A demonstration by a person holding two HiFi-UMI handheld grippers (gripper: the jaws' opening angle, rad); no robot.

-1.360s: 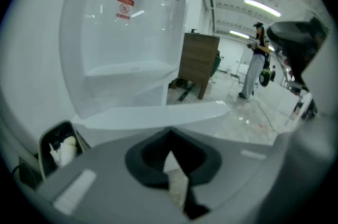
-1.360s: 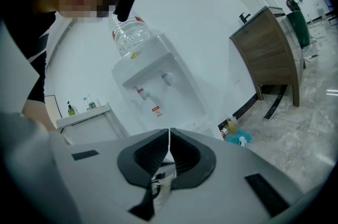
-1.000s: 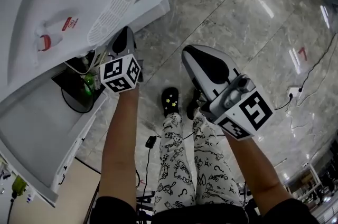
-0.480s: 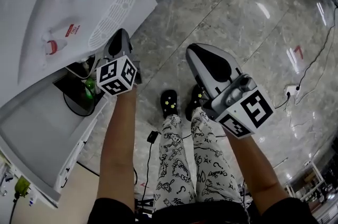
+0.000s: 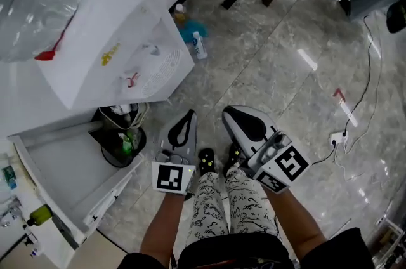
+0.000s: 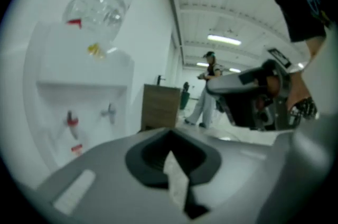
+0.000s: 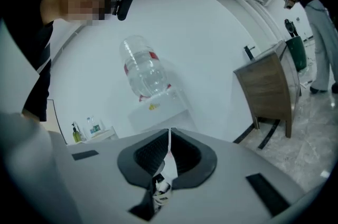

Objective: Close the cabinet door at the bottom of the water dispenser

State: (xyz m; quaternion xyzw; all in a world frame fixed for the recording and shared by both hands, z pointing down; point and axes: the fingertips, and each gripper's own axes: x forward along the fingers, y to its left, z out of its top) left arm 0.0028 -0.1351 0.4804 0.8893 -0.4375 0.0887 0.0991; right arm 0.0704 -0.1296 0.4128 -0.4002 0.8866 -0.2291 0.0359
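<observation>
Pulling back from open cabinet door point(image 5: 66, 182); left claw point(image 5: 186, 119), right claw point(image 5: 233, 115) both closed, empty.

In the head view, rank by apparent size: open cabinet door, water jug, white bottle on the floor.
Open cabinet door and water jug: about alike; jug cropped, nearer the camera.
Smallest: white bottle.

White trousers point(image 5: 219, 205) printed with black doodles, black clogs point(image 5: 205, 161) with yellow charms, a dark top point(image 5: 235, 255); the left gripper point(image 5: 189, 115) and right gripper point(image 5: 229, 114) are pale grey shells with black insets, each bearing a cube point(image 5: 172, 177) of black-and-white square markers
</observation>
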